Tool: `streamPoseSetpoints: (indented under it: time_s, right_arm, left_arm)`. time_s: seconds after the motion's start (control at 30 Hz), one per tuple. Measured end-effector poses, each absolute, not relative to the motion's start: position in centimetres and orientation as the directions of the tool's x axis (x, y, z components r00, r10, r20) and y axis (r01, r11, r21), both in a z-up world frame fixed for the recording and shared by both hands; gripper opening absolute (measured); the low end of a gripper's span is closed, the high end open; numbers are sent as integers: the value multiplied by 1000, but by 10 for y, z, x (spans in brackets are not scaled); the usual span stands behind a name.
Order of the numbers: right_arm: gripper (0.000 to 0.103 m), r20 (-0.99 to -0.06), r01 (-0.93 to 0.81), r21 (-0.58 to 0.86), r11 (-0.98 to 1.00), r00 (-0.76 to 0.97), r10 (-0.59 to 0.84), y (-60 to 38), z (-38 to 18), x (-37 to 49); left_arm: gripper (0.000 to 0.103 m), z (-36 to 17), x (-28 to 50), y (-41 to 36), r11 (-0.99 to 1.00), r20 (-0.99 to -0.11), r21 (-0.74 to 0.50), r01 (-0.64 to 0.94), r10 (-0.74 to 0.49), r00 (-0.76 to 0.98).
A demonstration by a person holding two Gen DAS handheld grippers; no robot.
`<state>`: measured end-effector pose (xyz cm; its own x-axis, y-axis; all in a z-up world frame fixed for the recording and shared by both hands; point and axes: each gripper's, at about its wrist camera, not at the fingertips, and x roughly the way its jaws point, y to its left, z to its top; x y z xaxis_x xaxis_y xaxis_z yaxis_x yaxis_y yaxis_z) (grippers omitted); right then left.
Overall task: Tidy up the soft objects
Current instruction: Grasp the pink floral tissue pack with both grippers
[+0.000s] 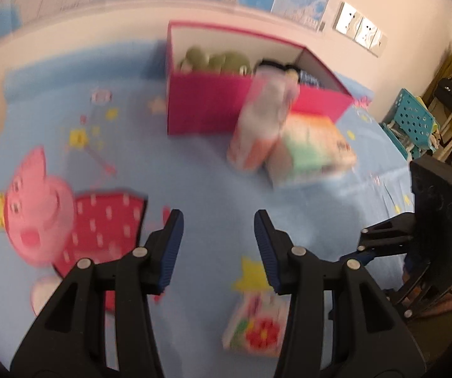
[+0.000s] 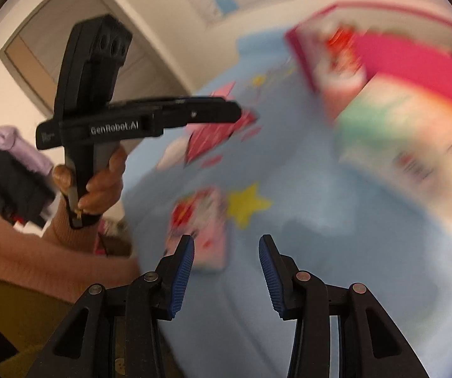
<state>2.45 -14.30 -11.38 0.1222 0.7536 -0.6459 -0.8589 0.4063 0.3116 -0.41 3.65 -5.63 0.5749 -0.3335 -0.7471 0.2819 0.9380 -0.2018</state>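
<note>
Both grippers hanging unclenched, gripping nothing — left gripper [image 1: 218, 220], right gripper [image 2: 226, 247] — risking a mistimed, glancing grab at the small tissue pack [image 1: 255, 327].

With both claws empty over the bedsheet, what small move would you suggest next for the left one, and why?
Probably lower the left claw onto the small flowered packet lying flat on the blue sheet just below it. Its jaws stand open with nothing between them, and the pink box behind already holds soft toys, so this loose piece looks nearest.
</note>
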Motion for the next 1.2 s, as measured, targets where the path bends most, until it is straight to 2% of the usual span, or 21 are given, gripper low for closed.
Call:
streamPoseSetpoints:
  time_s: [0.1,0.33,0.47,0.57,0.87,1.0,1.2]
  right_arm:
    - [44,-653,-860,335,385,82,753,-138,-122,15]
    - [44,-663,-840,387,380,32,748,-137,-130,11]
    - [44,-641,-834,424,354,0,768,-135,-133,9]
    - [44,-627,-828,437,352,0,779,-129,-135,14]
    - [44,-576,-749,457,479,161,801,-159,-128,49]
    - [43,-560,-714,457,530,233,795,-176,-122,64]
    - [43,-557,-686,443,578,294,777,-187,-120,73]
  left_arm:
    - [49,-68,-18,45,937,-764,-222,270,-339,549]
    - [49,-88,-44,46,896,-779,-324,305,-435,452]
    - [49,-96,-49,43,846,-759,-411,339,-524,387]
    - [49,-100,-47,35,831,-758,-436,344,-546,358]
    - [49,-100,-27,5,772,-715,-504,387,-624,315]
    - [48,-98,-15,-14,777,-719,-484,404,-616,323]
    - [41,-95,-5,-31,810,-746,-433,395,-568,348]
